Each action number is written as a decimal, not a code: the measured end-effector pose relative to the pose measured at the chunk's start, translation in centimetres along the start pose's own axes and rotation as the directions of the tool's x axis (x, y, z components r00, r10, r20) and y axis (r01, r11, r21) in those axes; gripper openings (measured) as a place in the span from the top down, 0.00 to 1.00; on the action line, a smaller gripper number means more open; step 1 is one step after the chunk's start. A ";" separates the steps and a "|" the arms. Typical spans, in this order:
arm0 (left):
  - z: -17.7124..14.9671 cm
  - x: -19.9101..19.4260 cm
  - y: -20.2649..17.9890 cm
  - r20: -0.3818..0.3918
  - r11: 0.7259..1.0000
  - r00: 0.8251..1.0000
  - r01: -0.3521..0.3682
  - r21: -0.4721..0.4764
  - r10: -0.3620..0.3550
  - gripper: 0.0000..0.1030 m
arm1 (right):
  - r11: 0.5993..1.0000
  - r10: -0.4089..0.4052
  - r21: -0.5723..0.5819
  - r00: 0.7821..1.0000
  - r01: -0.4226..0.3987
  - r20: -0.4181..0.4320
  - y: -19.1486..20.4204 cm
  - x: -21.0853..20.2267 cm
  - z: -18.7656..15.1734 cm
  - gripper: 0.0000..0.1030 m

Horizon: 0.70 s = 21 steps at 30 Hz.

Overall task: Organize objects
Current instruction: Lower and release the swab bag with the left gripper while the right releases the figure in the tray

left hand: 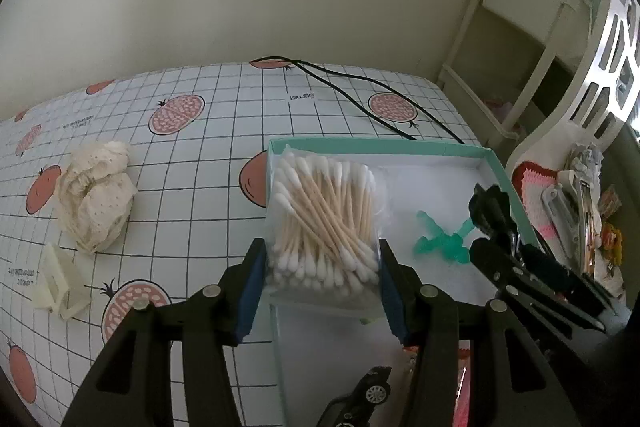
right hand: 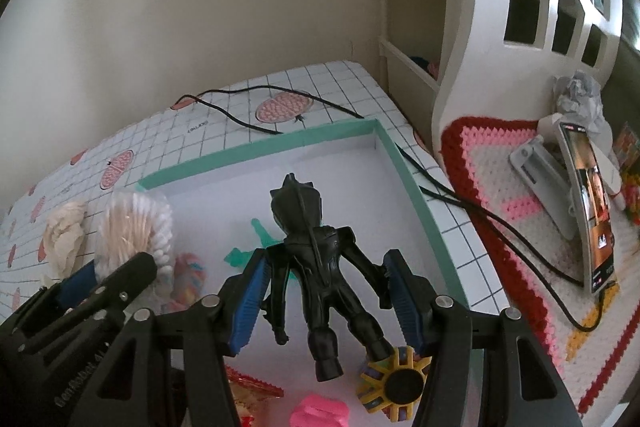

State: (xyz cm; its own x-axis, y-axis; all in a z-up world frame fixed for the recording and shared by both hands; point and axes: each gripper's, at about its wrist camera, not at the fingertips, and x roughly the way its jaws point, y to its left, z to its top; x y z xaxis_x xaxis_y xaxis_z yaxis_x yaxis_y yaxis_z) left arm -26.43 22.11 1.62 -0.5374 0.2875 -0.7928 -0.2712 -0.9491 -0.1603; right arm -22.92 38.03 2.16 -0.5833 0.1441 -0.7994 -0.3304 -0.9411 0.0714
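Covering the table is a grid-patterned cloth (left hand: 224, 163) printed with pink fruit, set against a cream wall, with a white shelf unit (right hand: 532, 15) at its right. A black cable (left hand: 360, 95) trails behind the teal-rimmed box (left hand: 380, 147). A crumpled cream cloth (left hand: 96, 195) lies left of the box. The left gripper (left hand: 322, 263) reaches over the box's left edge, clamped on a bag of cotton swabs (left hand: 324, 219). The right gripper (right hand: 324, 291) hovers above the box interior, gripping a black figure (right hand: 316, 259) by its arms.
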 end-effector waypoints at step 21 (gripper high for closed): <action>0.5 1.5 -0.1 -0.094 0.998 0.995 0.017 -0.062 -0.023 0.33 | 0.998 0.051 0.037 0.996 -0.049 -0.070 -0.6 1.1 0.1 0.40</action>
State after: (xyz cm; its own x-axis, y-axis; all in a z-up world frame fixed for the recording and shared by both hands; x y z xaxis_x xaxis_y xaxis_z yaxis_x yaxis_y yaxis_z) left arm -27.58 22.64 0.73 -0.4532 0.2959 -0.8409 -0.2305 -0.9501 -0.2101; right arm -23.46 38.74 1.25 -0.5458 0.0737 -0.8347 -0.3286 -0.9352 0.1323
